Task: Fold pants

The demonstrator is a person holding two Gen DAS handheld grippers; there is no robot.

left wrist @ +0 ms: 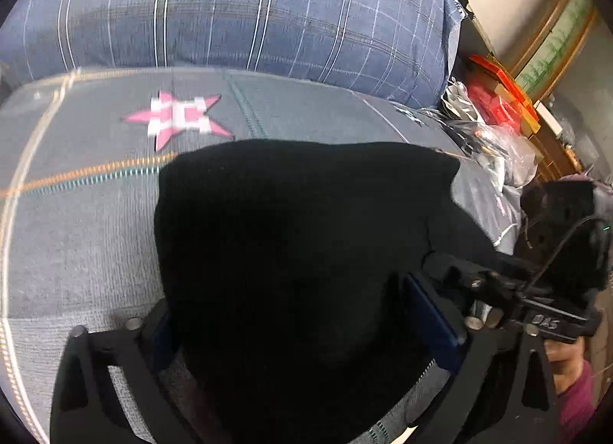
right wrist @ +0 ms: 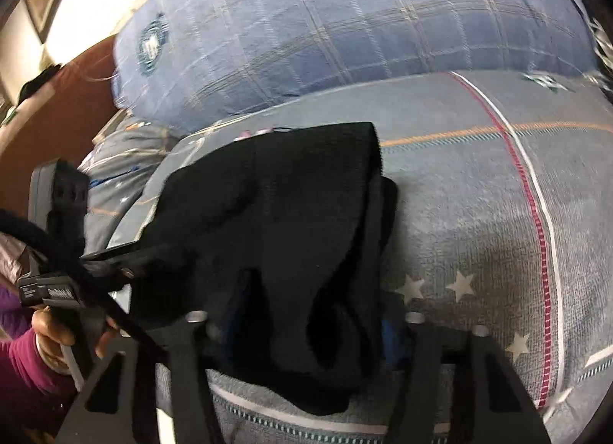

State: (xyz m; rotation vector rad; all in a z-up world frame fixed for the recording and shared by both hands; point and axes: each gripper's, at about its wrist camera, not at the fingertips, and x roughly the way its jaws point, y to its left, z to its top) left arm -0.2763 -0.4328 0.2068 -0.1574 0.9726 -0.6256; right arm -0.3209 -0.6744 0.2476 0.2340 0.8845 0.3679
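The black pants (left wrist: 299,237) lie folded on the grey bedspread (left wrist: 84,222). In the left wrist view the cloth fills the space between my left gripper's (left wrist: 306,325) blue-padded fingers (left wrist: 433,317), which stand wide apart around it. In the right wrist view the pants (right wrist: 276,222) are bunched between my right gripper's (right wrist: 302,325) fingers, whose pads are mostly hidden by the cloth. The right gripper (left wrist: 536,306) also shows at the right edge of the left wrist view, and the left gripper (right wrist: 76,275) at the left of the right wrist view.
A big blue plaid pillow (left wrist: 237,11) lies across the far side of the bed. A pink star (left wrist: 180,118) is printed on the spread. Plastic bags (left wrist: 494,149) and red boxes (left wrist: 502,99) crowd the right bedside. A brown headboard or wall (right wrist: 49,114) is at the left.
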